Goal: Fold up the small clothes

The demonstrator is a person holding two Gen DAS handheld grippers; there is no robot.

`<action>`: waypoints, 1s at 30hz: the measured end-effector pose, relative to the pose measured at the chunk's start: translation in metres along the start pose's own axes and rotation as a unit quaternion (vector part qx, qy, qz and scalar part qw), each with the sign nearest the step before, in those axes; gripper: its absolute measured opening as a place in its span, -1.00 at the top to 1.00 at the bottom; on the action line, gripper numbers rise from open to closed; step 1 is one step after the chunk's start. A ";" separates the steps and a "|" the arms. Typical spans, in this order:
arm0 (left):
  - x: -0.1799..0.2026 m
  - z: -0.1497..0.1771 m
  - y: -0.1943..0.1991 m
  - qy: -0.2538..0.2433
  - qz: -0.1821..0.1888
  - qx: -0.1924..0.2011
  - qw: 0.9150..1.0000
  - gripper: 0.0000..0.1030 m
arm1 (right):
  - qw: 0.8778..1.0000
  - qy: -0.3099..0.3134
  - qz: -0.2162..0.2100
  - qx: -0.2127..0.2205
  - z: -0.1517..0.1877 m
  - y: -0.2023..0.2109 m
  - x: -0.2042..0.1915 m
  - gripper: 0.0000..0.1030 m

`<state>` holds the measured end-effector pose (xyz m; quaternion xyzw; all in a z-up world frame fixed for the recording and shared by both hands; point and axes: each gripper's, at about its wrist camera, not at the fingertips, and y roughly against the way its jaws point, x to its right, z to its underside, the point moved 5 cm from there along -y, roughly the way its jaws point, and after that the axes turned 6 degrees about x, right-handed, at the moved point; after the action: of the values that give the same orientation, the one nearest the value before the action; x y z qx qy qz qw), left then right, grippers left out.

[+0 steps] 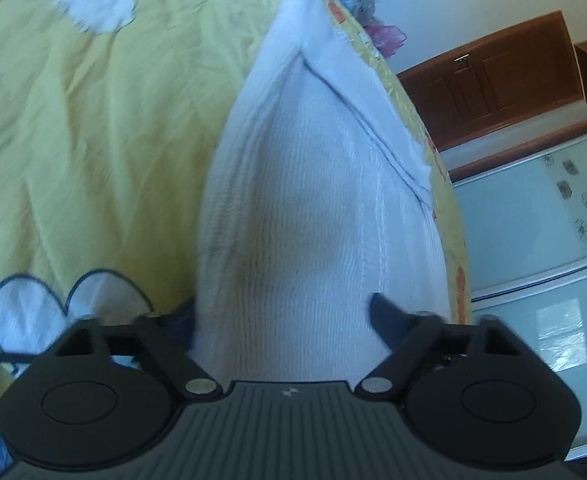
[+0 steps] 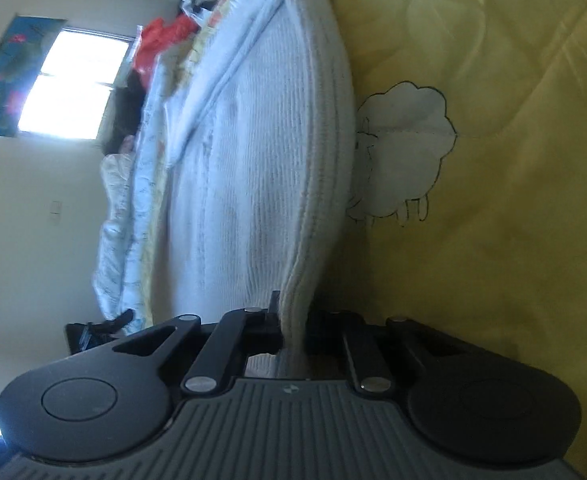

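A white ribbed knit garment (image 1: 301, 200) lies stretched over a yellow bedsheet (image 1: 93, 140). In the left wrist view my left gripper (image 1: 289, 320) has its jaws wide apart, with the garment's near edge lying between them; only the right finger (image 1: 385, 316) shows above the cloth. In the right wrist view my right gripper (image 2: 289, 316) is shut on an edge of the same garment (image 2: 261, 168), which runs away from it, taut and seen edge-on.
The sheet has white sheep prints (image 2: 405, 152) and a cloud patch (image 1: 93, 2). A wooden cabinet (image 1: 493, 80) and glass wardrobe doors (image 1: 541, 240) stand beyond the bed edge. A pile of clothes (image 2: 161, 44) and a window (image 2: 69, 88) lie behind.
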<state>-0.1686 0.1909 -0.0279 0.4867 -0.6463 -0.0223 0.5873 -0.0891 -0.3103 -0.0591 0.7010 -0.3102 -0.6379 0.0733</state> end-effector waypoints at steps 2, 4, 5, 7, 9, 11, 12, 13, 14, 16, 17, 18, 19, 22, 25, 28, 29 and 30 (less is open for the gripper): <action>-0.004 0.003 -0.003 0.004 -0.003 -0.012 1.000 -0.12 | 1.000 -0.003 -0.003 -0.002 -0.002 -0.001 0.001 0.74; -0.002 0.003 -0.004 -0.004 -0.007 -0.015 1.000 -0.07 | 1.000 -0.003 0.004 -0.005 -0.003 -0.001 0.006 0.73; -0.001 0.002 -0.005 -0.007 -0.008 -0.016 1.000 -0.07 | 1.000 -0.007 0.003 -0.005 -0.004 0.000 0.009 0.74; 0.001 0.002 -0.007 -0.017 -0.019 -0.017 1.000 0.20 | 1.000 -0.013 0.000 -0.004 -0.005 0.003 0.013 0.75; -0.003 -0.001 -0.008 -0.027 -0.052 -0.022 0.998 0.80 | 1.000 -0.012 0.000 -0.003 -0.004 0.003 0.012 0.75; -0.005 -0.001 -0.008 -0.027 -0.057 -0.022 0.998 0.81 | 1.000 -0.010 0.000 -0.001 -0.004 0.004 0.014 0.75; -0.003 -0.002 -0.009 -0.031 -0.061 -0.023 0.997 0.81 | 1.000 -0.006 0.000 0.001 -0.004 0.004 0.014 0.74; 0.000 -0.002 -0.009 -0.040 -0.067 -0.025 0.997 0.81 | 1.000 -0.001 -0.005 0.004 -0.004 0.005 0.012 0.79; 0.004 -0.002 -0.011 -0.050 -0.071 -0.027 0.996 0.81 | 1.000 0.005 -0.008 0.007 -0.004 0.006 0.009 0.76; 0.012 -0.006 -0.012 -0.057 -0.058 -0.029 0.996 0.81 | 1.000 0.022 -0.004 0.015 -0.006 0.009 0.002 0.76; 0.016 -0.009 -0.011 -0.061 -0.045 -0.027 0.997 0.81 | 0.999 0.028 -0.008 0.020 -0.008 0.011 -0.002 0.76; 0.023 -0.013 -0.009 -0.068 -0.032 -0.022 0.997 0.81 | 0.999 0.031 -0.014 0.025 -0.010 0.013 -0.006 0.76; 0.028 -0.017 -0.007 -0.074 -0.021 -0.014 0.997 0.81 | 0.999 0.034 -0.021 0.032 -0.014 0.016 -0.010 0.76; 0.047 -0.039 0.000 -0.081 0.015 0.023 0.996 0.80 | 0.995 0.052 -0.056 0.063 -0.031 0.026 -0.032 0.76; 0.064 -0.067 0.000 -0.088 0.039 0.056 0.994 0.81 | 0.989 0.078 -0.085 0.096 -0.058 0.033 -0.055 0.76; 0.080 -0.101 -0.011 -0.086 0.051 0.085 0.991 0.81 | 0.981 0.089 -0.113 0.128 -0.097 0.033 -0.073 0.76; 0.083 -0.115 -0.015 -0.081 0.051 0.096 0.991 0.81 | 0.979 0.093 -0.118 0.137 -0.112 0.030 -0.078 0.76; 0.083 -0.128 -0.017 -0.076 0.051 0.105 0.990 0.81 | 0.977 0.097 -0.121 0.145 -0.128 0.027 -0.082 0.75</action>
<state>-0.0447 0.1973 0.0627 0.5092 -0.7118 0.0390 0.4822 0.0224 -0.3256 0.0463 0.7950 -0.3035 -0.5195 -0.0770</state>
